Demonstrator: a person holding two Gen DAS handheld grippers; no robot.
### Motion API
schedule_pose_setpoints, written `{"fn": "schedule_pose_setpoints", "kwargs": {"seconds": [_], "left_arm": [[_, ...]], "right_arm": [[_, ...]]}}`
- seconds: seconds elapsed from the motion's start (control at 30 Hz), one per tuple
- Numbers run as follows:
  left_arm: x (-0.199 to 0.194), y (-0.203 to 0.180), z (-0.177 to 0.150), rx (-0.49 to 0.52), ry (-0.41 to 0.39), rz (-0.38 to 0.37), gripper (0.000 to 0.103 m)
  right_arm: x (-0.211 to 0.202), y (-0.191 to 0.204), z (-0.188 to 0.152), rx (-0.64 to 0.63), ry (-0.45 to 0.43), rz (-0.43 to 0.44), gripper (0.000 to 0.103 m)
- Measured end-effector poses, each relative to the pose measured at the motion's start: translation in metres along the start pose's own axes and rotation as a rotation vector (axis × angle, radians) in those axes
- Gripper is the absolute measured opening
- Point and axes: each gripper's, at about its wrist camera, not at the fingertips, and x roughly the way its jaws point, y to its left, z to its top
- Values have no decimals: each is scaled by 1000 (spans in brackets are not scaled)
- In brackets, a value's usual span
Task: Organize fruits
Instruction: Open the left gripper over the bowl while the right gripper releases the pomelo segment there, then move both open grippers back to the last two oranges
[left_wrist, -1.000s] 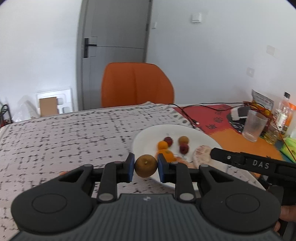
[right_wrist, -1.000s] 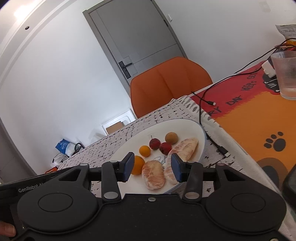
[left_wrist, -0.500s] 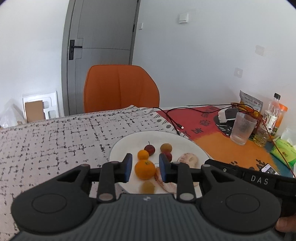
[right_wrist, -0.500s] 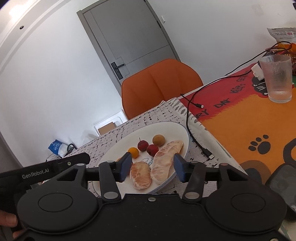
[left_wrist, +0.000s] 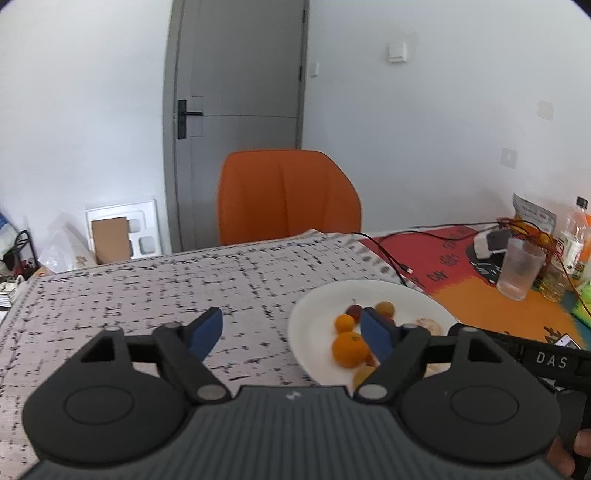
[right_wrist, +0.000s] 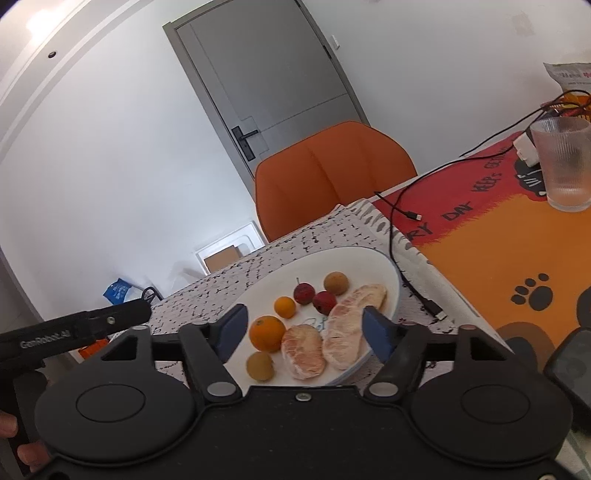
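Table w/ a white cloth printed in black dashes; on the right it meets an orange-and-red mat w/ paw prints. A round white plate sits on the cloth near that seam. Behind: an orange chair, a grey door, white walls. A ribbed clear glass stands on the mat, a black cable trailing nearby.

Fruit is on the plate: a big orange, a small orange, two dark red fruits, a brown round fruit, a yellowish-brown round fruit at the near rim, two peeled pomelo pieces.

Left gripper: blue pads wide apart, holding nothing, over cloth and plate edge. Right gripper: spread too, empty, framing the near fruit.

In the left view the right finger covers part of the fruit; pomelo mostly hidden. Bottles at far right blurred, cut off.
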Motion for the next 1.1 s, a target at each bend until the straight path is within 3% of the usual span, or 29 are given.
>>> {"fn": "schedule_pose_setpoints", "kwargs": {"seconds": [0.2, 0.4, 1.1], "left_arm": [[-8, 20, -5, -16, 11, 43, 84], [-15, 38, -11, -45, 0, 85, 90], [-25, 101, -54, -201, 44, 150, 90]], "right_arm": [[5, 16, -3, -21, 8, 15, 103], [10, 30, -6, -50, 13, 13, 103], [34, 82, -26, -150, 85, 34, 103]]}}
